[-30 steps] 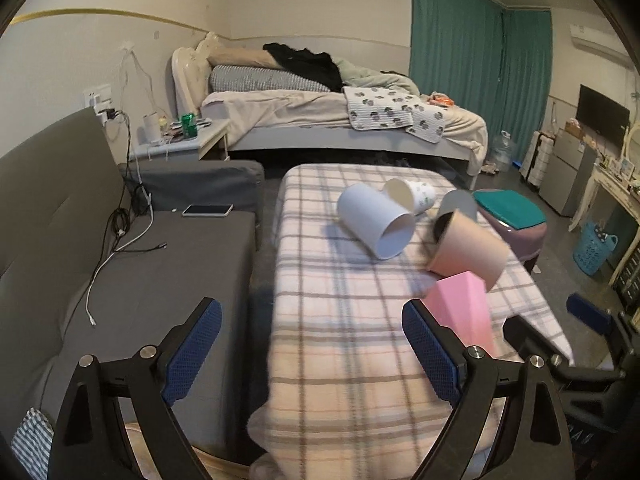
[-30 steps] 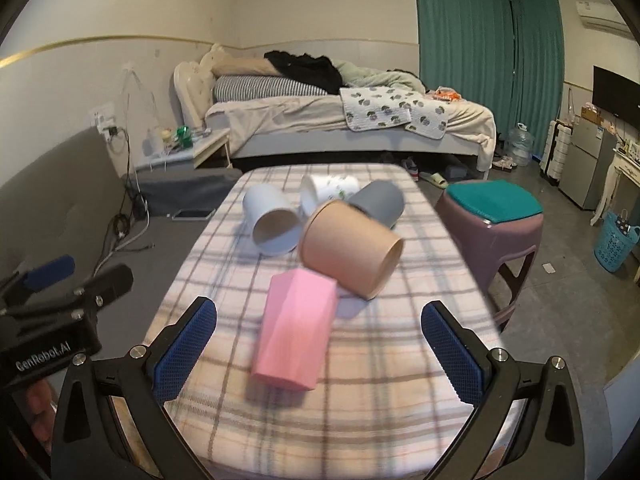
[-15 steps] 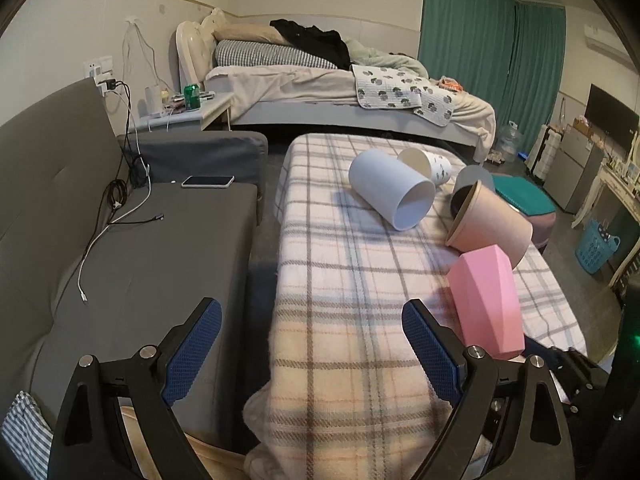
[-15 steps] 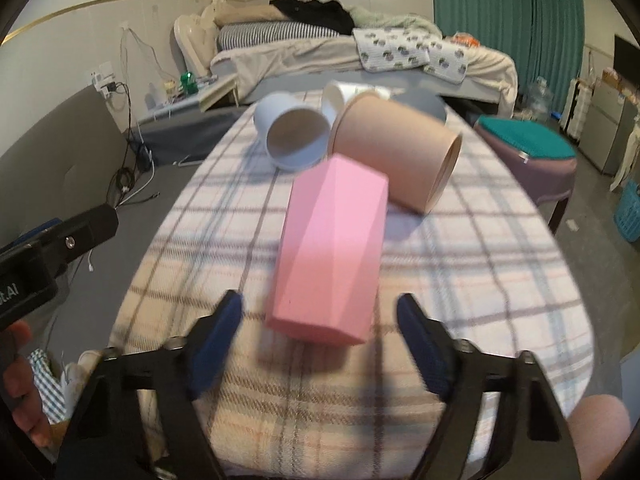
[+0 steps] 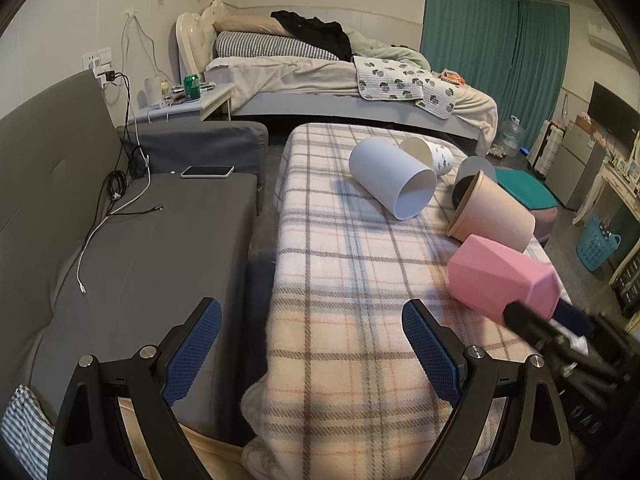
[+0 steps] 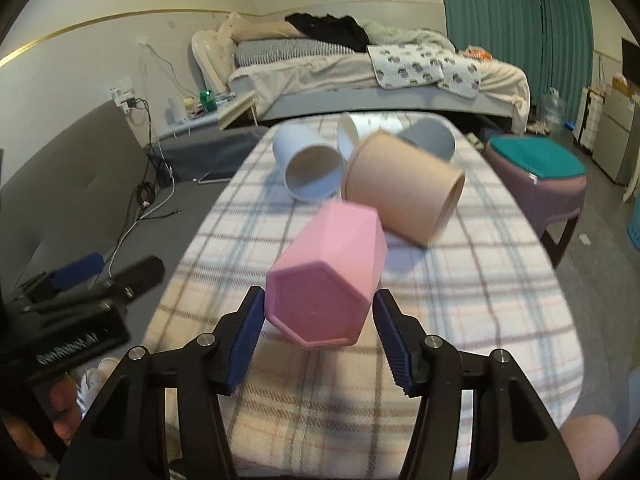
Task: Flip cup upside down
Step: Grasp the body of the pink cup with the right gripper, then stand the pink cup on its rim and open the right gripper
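Low table draped in a cream plaid blanket (image 5: pixel 340 280) with brown and grey check; soft, slightly rumpled at the near edge. Grey fabric sofa (image 5: pixel 132 248) just beside it on the left, with a white-cased phone (image 5: pixel 207 171) and loose black and white charging cables (image 5: pixel 116 204) on the seat. Beyond: unmade bed (image 5: pixel 320 76) with striped pillow and black clothing heaped at the head, white bedside table carrying a green drinks can (image 5: pixel 191 87), teal curtains (image 5: pixel 496 44) on the far wall. Purple plastic stool with teal seat (image 6: pixel 536 172) right of the table.

Right gripper (image 6: pixel 320 322): blue ribbed pads closed against the flanks of the pink faceted hexagonal cup (image 6: pixel 328 276), gripping near its base. Cup is on its side, tilted, base toward the camera, mouth pointing away; blurred, so contact with the blanket cannot be told.

Behind it, three more cups lie on their sides: large tan cylindrical cup (image 6: pixel 404 188), pale blue-white cup (image 6: pixel 310 170), grey cup (image 6: pixel 430 138); and a white printed cup (image 5: pixel 432 156).

Left gripper (image 5: pixel 312 354): jaws spread wide, nothing between them, at the table's near left corner.

Writing: white lettering on the left gripper body, seen from the right wrist, too blurred to read.
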A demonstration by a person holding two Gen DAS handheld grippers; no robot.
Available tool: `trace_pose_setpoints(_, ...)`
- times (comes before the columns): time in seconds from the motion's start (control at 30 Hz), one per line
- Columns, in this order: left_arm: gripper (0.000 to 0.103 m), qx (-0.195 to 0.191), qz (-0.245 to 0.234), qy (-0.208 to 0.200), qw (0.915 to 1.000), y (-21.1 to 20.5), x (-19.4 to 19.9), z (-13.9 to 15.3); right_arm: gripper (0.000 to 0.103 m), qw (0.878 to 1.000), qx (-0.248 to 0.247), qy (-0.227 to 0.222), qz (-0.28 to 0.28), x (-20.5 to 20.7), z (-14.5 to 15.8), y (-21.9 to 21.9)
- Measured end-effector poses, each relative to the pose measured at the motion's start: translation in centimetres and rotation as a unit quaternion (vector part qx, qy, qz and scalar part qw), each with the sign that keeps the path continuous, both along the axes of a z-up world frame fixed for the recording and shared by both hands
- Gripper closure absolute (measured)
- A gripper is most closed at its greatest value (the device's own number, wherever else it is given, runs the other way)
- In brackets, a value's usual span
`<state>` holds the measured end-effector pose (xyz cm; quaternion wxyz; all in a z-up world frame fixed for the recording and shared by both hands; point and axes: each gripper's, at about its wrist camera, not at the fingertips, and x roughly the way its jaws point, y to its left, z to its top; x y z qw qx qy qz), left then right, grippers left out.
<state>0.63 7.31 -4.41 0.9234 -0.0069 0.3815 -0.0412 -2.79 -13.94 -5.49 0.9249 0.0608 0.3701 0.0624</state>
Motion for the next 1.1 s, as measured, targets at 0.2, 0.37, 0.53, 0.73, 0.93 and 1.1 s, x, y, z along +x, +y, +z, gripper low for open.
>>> trace_pose_setpoints(0.2,0.008,0.000,0.001,0.005,1.0000,0.0,0.0,-0.3,0.051,1.000,-0.008,-0.019,0.005,0.5,1.6,-0.3)
trace_pose_setpoints(0.37,0.008,-0.001,0.005,0.010,0.9999,0.2,0.2,-0.6,0.052,1.000,-0.008,-0.025,0.006,0.9,2.0,-1.1)
trace_pose_setpoints(0.53,0.008,-0.004,0.008,0.016,0.9998,0.4,0.4,-0.9,0.053,0.999,-0.005,-0.035,0.013,1.5,2.9,-1.3)
trace_pose_setpoints(0.73,0.008,-0.005,0.008,0.019,0.9998,0.3,0.4,-1.1,0.053,0.999,-0.010,-0.048,0.020,1.8,3.1,-0.7)
trace_pose_setpoints(0.93,0.008,-0.006,0.008,0.019,0.9998,0.3,0.4,-1.1,0.053,0.998,-0.006,-0.060,0.022,2.7,3.6,-0.4)
trace_pose_setpoints(1.1,0.008,-0.007,0.009,0.022,0.9997,0.3,0.4,-1.5,0.053,0.997,-0.019,-0.072,0.027,3.4,3.5,0.2)
